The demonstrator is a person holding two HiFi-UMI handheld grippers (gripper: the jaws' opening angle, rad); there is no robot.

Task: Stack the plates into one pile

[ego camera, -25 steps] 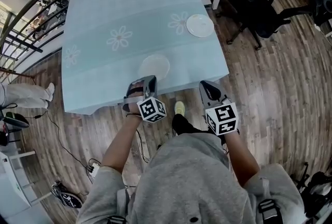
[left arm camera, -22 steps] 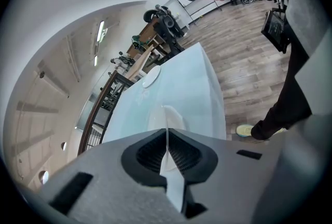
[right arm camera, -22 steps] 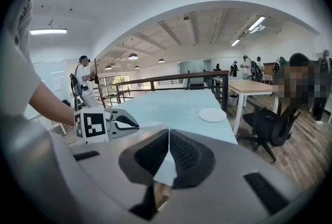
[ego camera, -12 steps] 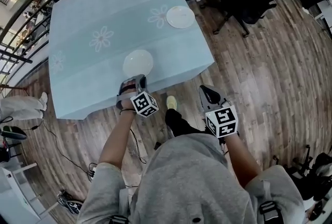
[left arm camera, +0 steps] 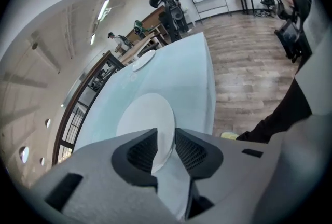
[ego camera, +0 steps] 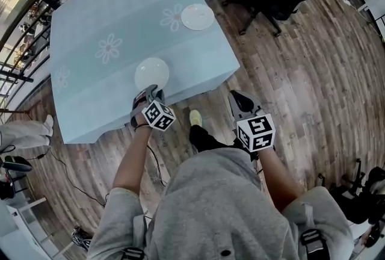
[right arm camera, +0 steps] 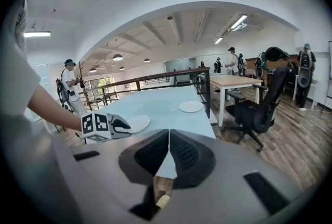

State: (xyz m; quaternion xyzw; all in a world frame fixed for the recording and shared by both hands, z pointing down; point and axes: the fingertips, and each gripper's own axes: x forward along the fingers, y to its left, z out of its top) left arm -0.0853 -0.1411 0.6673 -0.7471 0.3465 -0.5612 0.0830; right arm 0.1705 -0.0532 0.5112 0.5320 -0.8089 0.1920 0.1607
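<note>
Plate (ego camera: 151, 72) | left claw (ego camera: 147, 92) just opened round rim (loose) | right claw (right arm camera: 169, 135) closed, empty

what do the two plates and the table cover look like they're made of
The near plate and the far plate: probably glazed ceramic, possibly melamine; plain white, smooth, faint sheen, thin raised rim. The table cover: likely cloth; matte pale blue with white flowers, draping softly over the edge.

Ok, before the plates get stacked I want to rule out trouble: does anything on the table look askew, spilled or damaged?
Nothing stands out. The near plate and the far plate both lie flat and unbroken on the tablecloth, apart, with no spill.
</note>
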